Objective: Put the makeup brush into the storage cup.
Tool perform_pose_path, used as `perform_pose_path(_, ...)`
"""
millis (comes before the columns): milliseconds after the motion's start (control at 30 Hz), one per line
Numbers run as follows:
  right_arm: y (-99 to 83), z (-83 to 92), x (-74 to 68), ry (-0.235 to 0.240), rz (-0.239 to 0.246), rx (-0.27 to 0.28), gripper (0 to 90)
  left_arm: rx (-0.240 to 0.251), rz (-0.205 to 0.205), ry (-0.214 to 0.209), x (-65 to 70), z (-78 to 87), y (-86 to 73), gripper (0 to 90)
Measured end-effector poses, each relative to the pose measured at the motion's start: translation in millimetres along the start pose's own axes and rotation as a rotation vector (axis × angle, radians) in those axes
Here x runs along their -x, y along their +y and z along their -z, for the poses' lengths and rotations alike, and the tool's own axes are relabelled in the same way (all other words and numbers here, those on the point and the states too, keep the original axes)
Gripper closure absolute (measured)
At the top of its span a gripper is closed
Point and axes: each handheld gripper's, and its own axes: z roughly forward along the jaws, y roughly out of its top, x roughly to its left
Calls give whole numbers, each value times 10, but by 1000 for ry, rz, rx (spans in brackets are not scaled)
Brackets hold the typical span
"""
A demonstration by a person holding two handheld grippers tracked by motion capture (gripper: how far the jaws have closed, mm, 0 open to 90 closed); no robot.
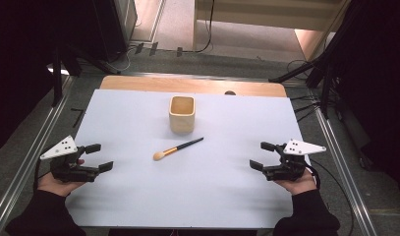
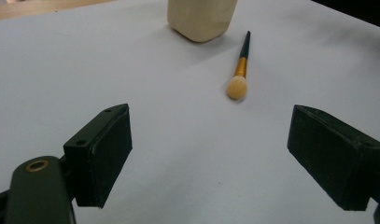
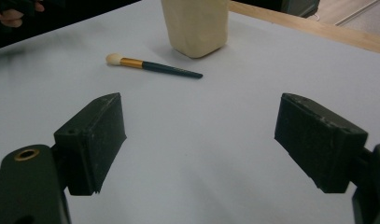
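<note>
Hand-held grippers (image 1: 98,157) (image 1: 262,156) open, empty | brush (image 1: 178,148) midway, untouched

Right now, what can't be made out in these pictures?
- Cup: its top is cut off by the upper edge in both gripper views.
- Cup bottom inside: hidden by its walls in the high view.
- Small dark thing on the wooden edge: too small to identify.

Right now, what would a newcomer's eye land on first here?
Likely the cup, upright at the middle of the white sheet, with the brush lying flat just in front of it, bristles toward the left gripper. Then the two grippers: left and right gripper, jaws wide open, holding nothing, at opposite near edges of the sheet.
</note>
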Motion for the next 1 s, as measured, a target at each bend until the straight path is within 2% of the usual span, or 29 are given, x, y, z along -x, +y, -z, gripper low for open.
perform_pose_path(267,96,-76,-2,0,-3,16,166,3,4,2,-4,5,0,144)
perform_pose_path(633,171,-186,-7,13,-7,6,167,-4,4,1,-2,-1,-1,144)
perform_pose_path(1000,267,-333,-33,24,8,7,174,1,11,-3,-7,-15,-3,144)
